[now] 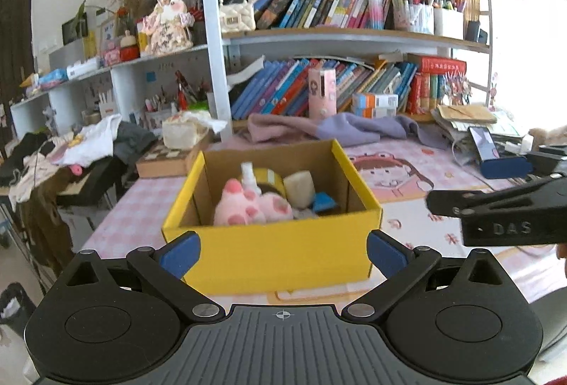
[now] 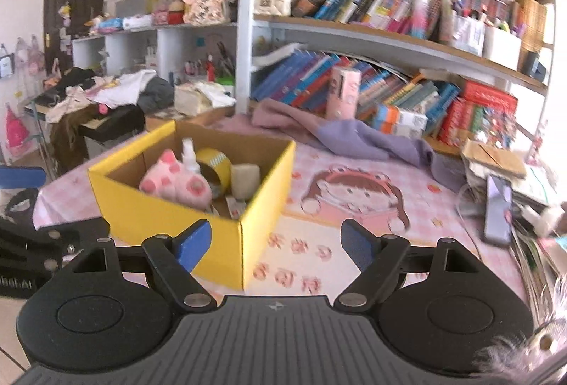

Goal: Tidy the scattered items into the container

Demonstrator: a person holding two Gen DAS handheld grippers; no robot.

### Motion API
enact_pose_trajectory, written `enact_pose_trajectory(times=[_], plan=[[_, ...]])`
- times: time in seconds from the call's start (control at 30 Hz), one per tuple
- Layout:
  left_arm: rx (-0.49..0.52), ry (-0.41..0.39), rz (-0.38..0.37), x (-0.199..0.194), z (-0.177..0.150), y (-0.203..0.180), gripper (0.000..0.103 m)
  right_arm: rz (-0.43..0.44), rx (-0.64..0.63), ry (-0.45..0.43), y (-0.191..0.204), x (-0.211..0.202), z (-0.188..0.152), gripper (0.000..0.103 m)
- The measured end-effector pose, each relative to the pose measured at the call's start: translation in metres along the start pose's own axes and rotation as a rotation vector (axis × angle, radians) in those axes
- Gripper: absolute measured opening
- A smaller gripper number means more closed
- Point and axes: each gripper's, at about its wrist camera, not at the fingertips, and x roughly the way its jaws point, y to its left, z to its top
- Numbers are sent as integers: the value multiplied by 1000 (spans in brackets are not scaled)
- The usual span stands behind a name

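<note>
Left wrist view: left tool [image 1: 282,252] is hovering over the near wall of the yellow box [image 1: 280,254], its blue pads standing wide apart with nothing between them, one off each near corner of the box. Box is sitting on the bench [image 1: 418,222], which is covered by a pink checked mat with a cartoon girl print. Inside the box are lying a pink plush toy [image 1: 248,204], a small white spray bottle [image 1: 249,176], a roll of yellow tape [image 1: 270,180], a pale block [image 1: 300,187] and a blue piece [image 1: 324,201]. Plush toy is resting against the near left of the box; bottle is standing just behind it, touching the tape roll. Right tool [image 1: 496,208] is entering from the right edge, level with the box, apart from it.

Right wrist view: right tool [image 2: 276,241] is holding its pads wide, gripping nothing; the near right corner of the yellow box [image 2: 177,229] is showing between them. A purple cloth [image 2: 354,137] is lying on the bench behind the box, in front of the bookshelf [image 2: 389,41]. A phone [image 2: 498,208] is lying at the right beside a stack of papers. No loose items are showing on the mat near the box.
</note>
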Motion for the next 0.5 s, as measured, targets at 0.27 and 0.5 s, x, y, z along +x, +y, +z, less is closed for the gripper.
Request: enact_pose_trajectory(times=[0.27,0.5], plan=[[4,32,36,-6,-20,-9,101,-86,96,57,-4,-17,-39,84],[28,89,14,-8,-37,-26,101,-87,85,92,-3,-26,-56,87]])
